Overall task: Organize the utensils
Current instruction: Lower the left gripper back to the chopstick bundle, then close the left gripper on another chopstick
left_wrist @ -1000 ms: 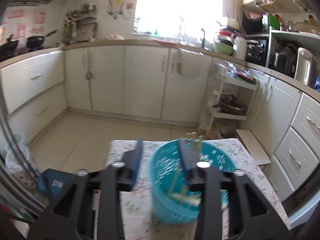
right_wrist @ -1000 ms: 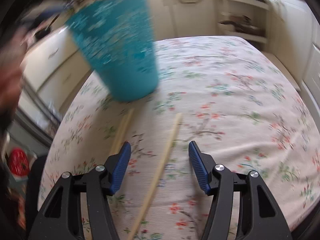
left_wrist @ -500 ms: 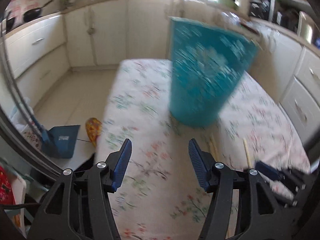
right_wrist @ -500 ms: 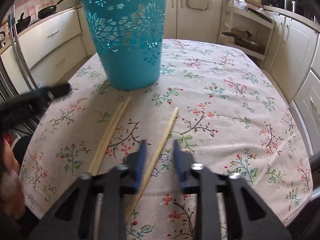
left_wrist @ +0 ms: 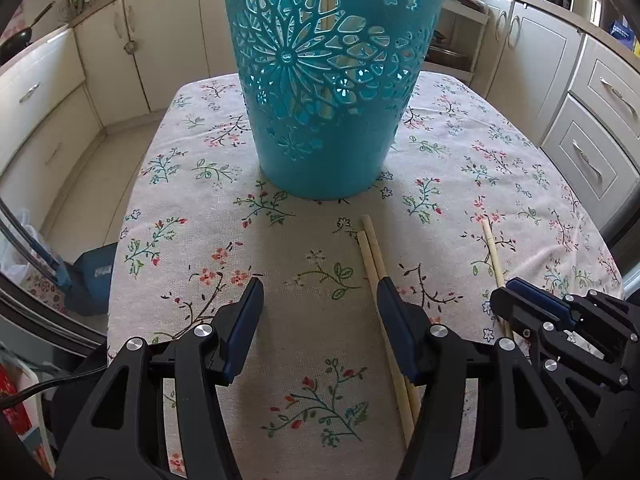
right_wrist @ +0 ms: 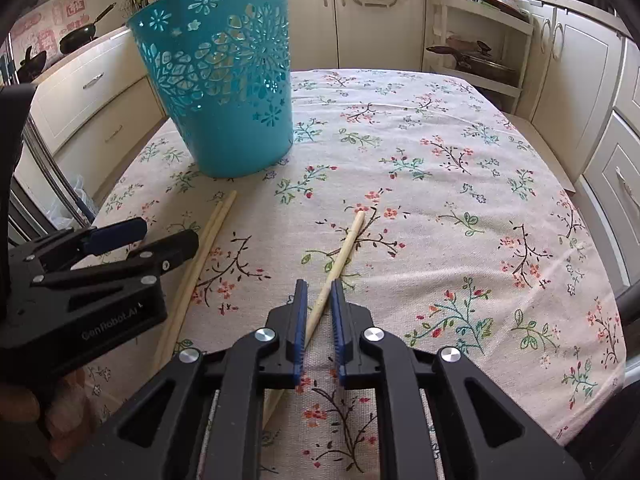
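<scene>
Cream kitchen cabinets ring a tabletop covered by a floral cloth.

Right gripper: fingers nearly closed around a single pale wooden chopstick, which lies flat on the cloth and passes between the blue pads; whether the pads actually press it cannot be told. Its far end points away from the gripper, toward the middle of the cloth.

Left gripper: fingers spread wide, holding nothing, low over the cloth. Its right finger sits over a pair of chopsticks, which lie side by side, touching, flat on the cloth.

Teal plastic basket: upright, with flower-pattern cut-outs, standing on the cloth just beyond the far ends of the pair. Pale sticks show through its cut-outs.

Single chopstick, left wrist view: well right of the pair, running under the right gripper.

Blue dustpan: on the floor left of the tabletop.
</scene>
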A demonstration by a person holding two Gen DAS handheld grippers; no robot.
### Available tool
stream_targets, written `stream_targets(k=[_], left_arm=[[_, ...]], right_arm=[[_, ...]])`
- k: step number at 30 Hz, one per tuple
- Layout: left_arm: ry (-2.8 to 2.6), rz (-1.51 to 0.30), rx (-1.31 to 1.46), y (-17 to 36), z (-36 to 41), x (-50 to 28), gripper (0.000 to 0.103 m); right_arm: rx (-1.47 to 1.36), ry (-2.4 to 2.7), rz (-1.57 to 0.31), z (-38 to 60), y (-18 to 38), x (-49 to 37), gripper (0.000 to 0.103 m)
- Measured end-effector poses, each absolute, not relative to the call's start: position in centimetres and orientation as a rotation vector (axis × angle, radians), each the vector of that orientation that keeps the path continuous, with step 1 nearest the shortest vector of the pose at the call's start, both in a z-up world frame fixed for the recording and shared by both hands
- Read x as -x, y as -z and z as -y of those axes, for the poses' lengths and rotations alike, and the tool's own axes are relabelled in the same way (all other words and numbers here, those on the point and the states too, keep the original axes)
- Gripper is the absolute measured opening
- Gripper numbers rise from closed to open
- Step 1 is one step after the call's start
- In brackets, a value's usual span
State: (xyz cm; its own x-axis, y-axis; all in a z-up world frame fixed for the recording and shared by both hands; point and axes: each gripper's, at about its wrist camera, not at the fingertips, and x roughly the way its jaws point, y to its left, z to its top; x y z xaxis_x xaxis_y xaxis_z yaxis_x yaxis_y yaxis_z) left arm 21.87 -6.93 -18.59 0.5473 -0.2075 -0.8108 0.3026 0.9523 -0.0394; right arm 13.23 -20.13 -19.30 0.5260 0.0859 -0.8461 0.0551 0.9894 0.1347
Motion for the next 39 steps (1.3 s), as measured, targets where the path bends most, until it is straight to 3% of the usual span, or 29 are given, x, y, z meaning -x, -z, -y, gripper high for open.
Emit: stream_targets(k=[13, 15, 20, 25, 29, 39], left_arm=[[0.282, -0.962, -0.168, 19.0, 8.7, -21.8, 0.055], [0.282, -0.958, -0.168, 18.9, 8.5, -21.8, 0.048], [0.308, -0.950, -0.165, 18.7, 8.3, -21.6, 0.008], [0.313, -0.948, -0.181, 18.6, 7.9, -21.1, 0.005], [0.288, -0.946, -0.181, 18.6, 7.3, -20.9, 0.006], [0.286, -0.922, -0.197, 18.8, 7.4, -21.0, 0.006]], right_arm=[[-0.148, -0.030, -1.016, 20.0, 19.4, -13.4, 0.018], [-0.148, -0.032, -1.014, 19.9, 19.4, -13.3, 0.020], [-0.105, -0.036, -1.003, 18.9, 19.4, -13.3, 0.025], [-0.041, -0.091, -0.998, 17.4, 19.2, -13.0, 0.019], [-0.085, -0.067, -0.998, 18.2, 19.3, -13.1, 0.026], [-0.088, -0.043, -0.983, 18.4, 19.5, -13.4, 0.028]])
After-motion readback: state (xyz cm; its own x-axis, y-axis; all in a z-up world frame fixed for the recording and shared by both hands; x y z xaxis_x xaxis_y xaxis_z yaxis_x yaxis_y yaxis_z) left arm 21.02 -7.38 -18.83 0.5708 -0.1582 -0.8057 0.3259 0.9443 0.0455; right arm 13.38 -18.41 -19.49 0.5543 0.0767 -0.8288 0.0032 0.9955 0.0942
